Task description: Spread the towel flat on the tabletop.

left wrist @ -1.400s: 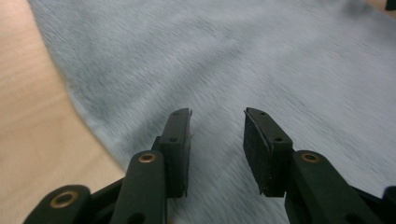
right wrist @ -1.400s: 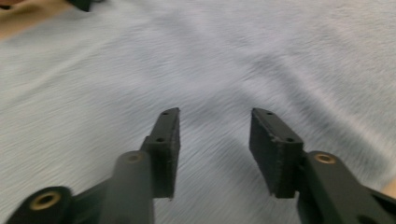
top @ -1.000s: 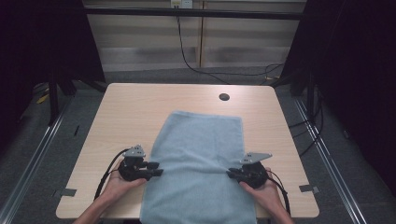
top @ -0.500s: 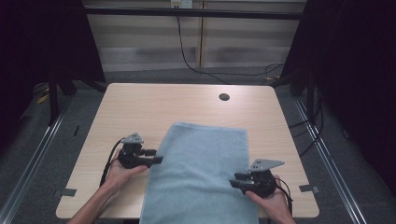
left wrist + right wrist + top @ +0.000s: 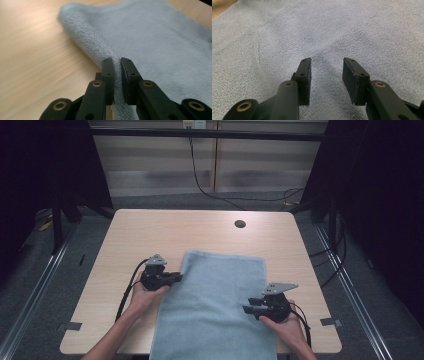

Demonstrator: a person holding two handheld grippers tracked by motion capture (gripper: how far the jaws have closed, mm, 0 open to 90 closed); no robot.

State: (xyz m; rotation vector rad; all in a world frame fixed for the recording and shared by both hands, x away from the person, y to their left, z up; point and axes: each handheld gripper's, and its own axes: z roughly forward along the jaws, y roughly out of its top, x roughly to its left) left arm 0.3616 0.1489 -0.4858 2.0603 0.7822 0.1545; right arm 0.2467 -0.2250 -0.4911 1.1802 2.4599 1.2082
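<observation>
A light blue towel (image 5: 220,305) lies flat on the wooden table (image 5: 150,235), and its near end hangs over the front edge. My left gripper (image 5: 179,278) is at the towel's left edge. In the left gripper view the towel (image 5: 160,37) has its folded edge pinched between the jaws of this gripper (image 5: 118,62), which have just closed on it. My right gripper (image 5: 246,309) hovers over the towel's right side near the front. Its jaws (image 5: 326,62) have just been opening and stand apart above the towel (image 5: 312,30), with nothing between them.
A dark round hole (image 5: 240,224) sits in the table near the far edge. A black cable (image 5: 125,292) trails from the left gripper across the bare wood. Metal floor rails (image 5: 45,270) run along both sides of the table.
The left gripper moved away from the person along the towel's left edge and closed on it. The right gripper let go of the right edge and now stands open.
</observation>
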